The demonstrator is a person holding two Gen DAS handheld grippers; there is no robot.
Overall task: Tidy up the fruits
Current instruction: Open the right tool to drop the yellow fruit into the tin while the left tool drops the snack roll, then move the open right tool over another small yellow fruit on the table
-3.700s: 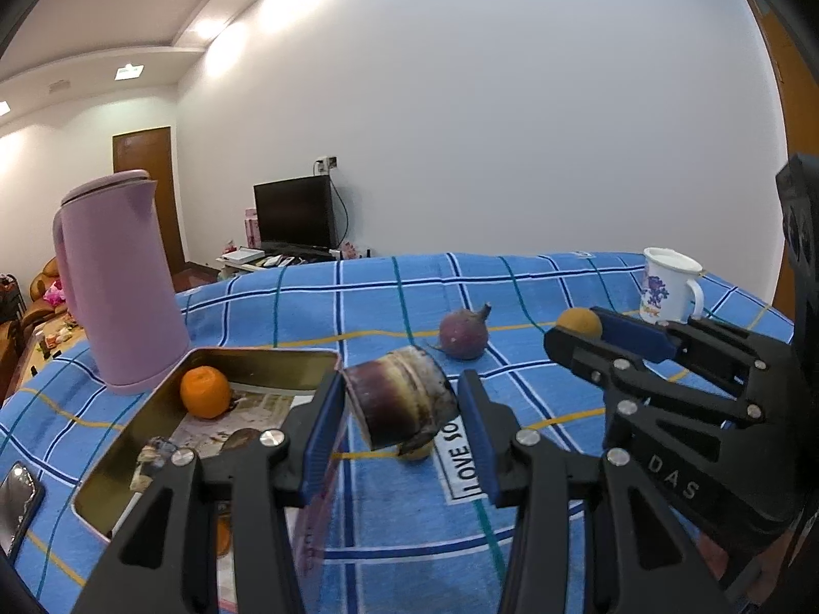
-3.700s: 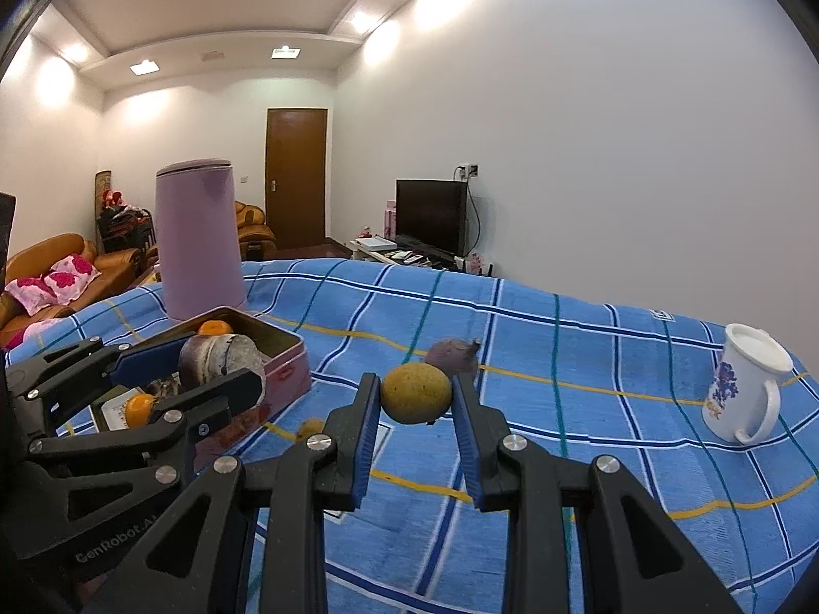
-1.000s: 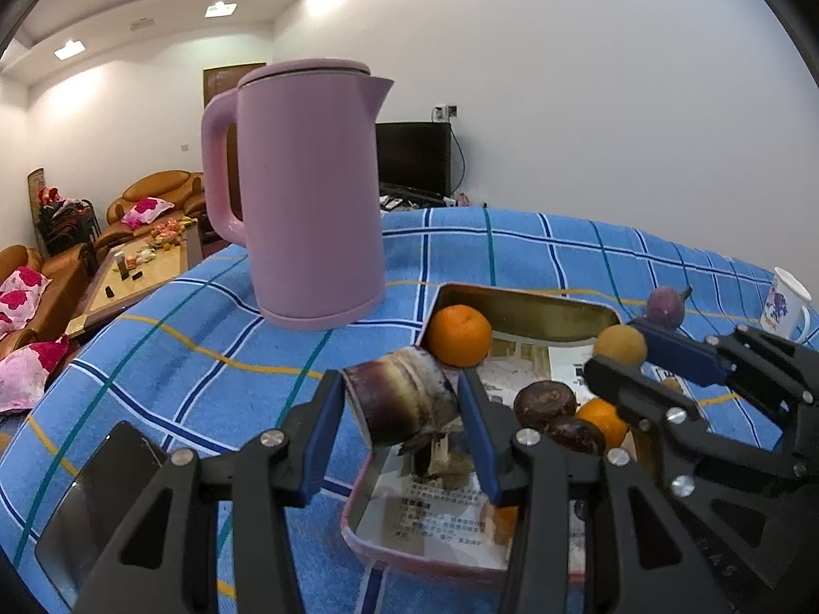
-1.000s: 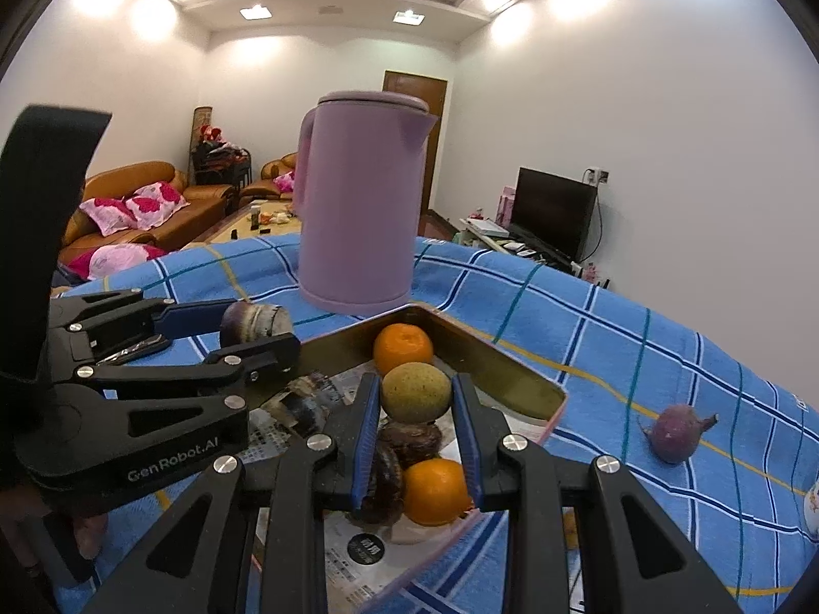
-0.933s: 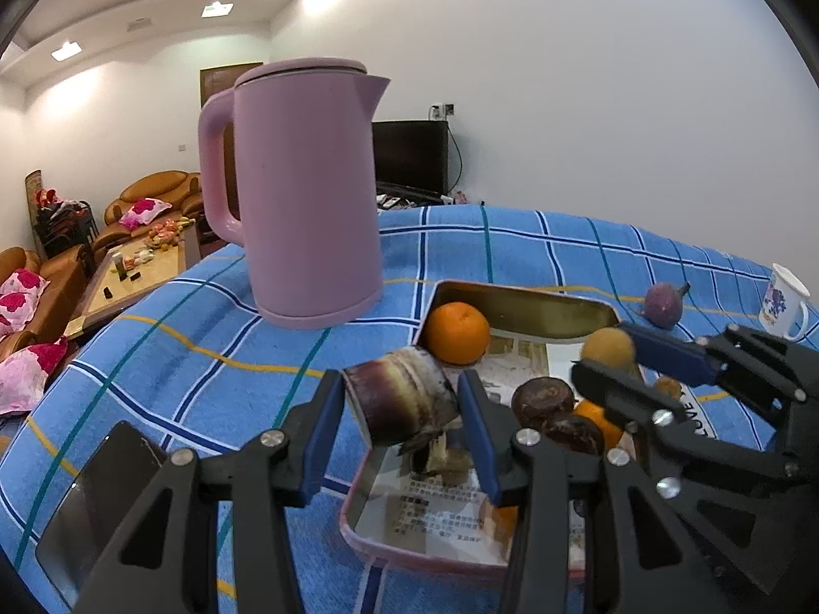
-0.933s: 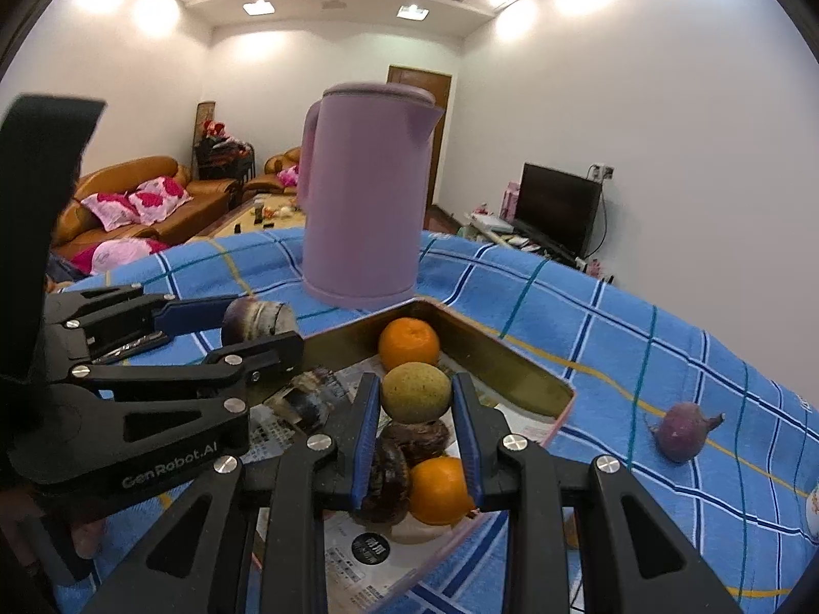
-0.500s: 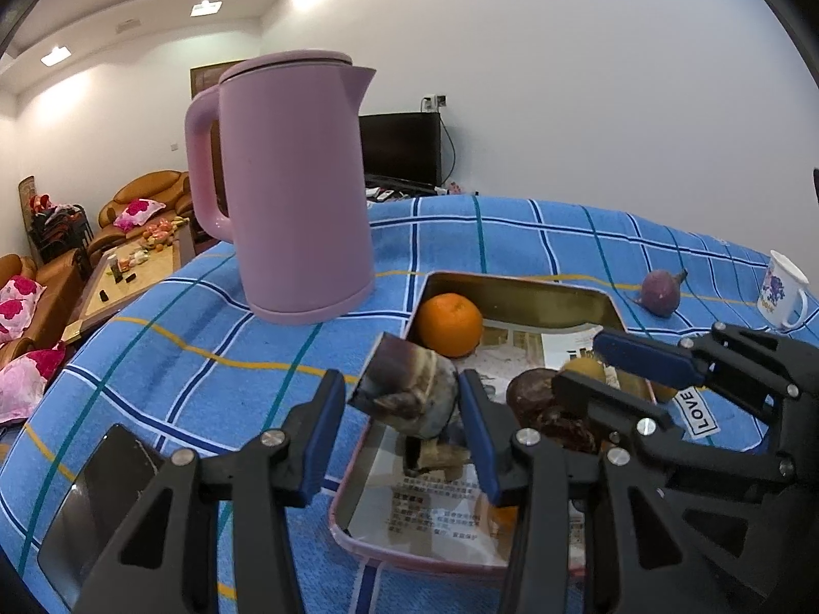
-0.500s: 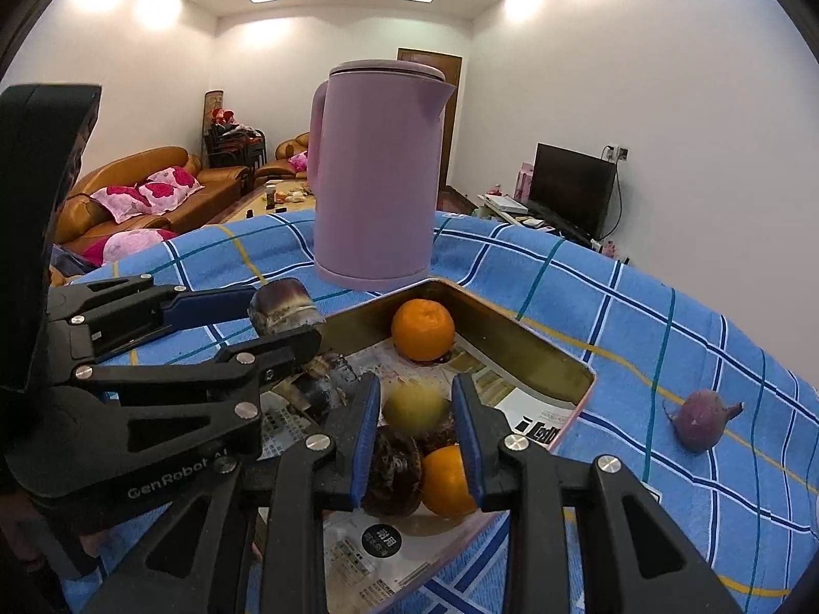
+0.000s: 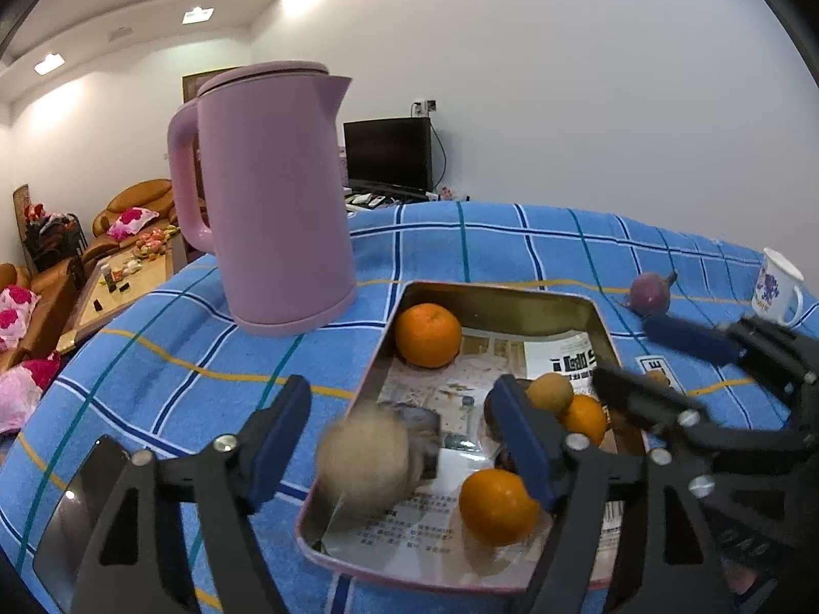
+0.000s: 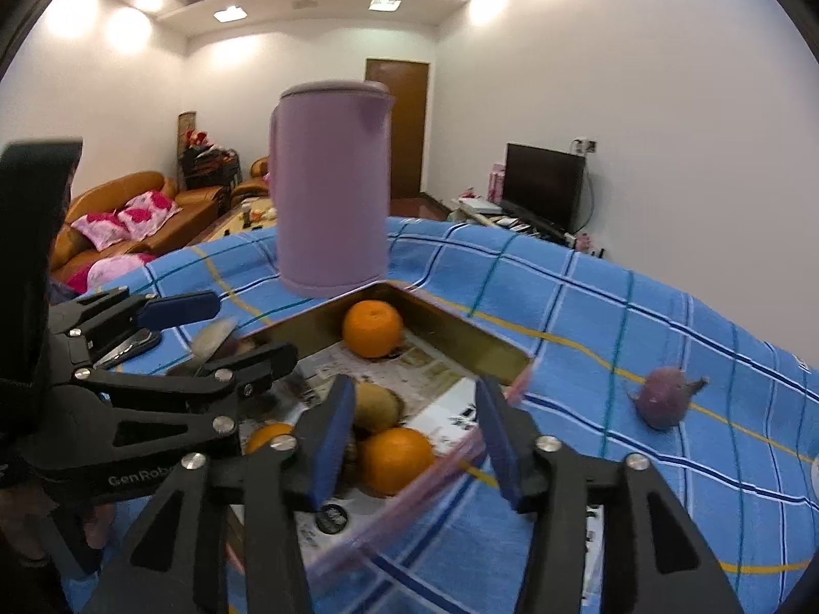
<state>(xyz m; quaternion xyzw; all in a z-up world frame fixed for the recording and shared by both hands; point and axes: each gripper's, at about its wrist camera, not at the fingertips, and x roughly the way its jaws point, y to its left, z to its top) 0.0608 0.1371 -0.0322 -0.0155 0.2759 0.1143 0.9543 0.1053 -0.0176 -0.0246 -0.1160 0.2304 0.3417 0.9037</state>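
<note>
Blue plaid cloth (image 9: 512, 245), lower centre: left gripper (image 9: 404, 440) and right gripper (image 10: 414, 435) jaws just spreading, sugarcane piece (image 9: 368, 460) and brown fruit (image 10: 376, 407) released unpinched; either could bounce past tin (image 9: 501, 302) rim.

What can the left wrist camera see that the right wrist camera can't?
Only the left wrist view shows the mug, the phone near the cloth's edge, and a blurred fruit between the left gripper's open fingers, which have just been opening. Only the right wrist view shows the door. Both show the kettle, tin, oranges, purple fruit and TV.
</note>
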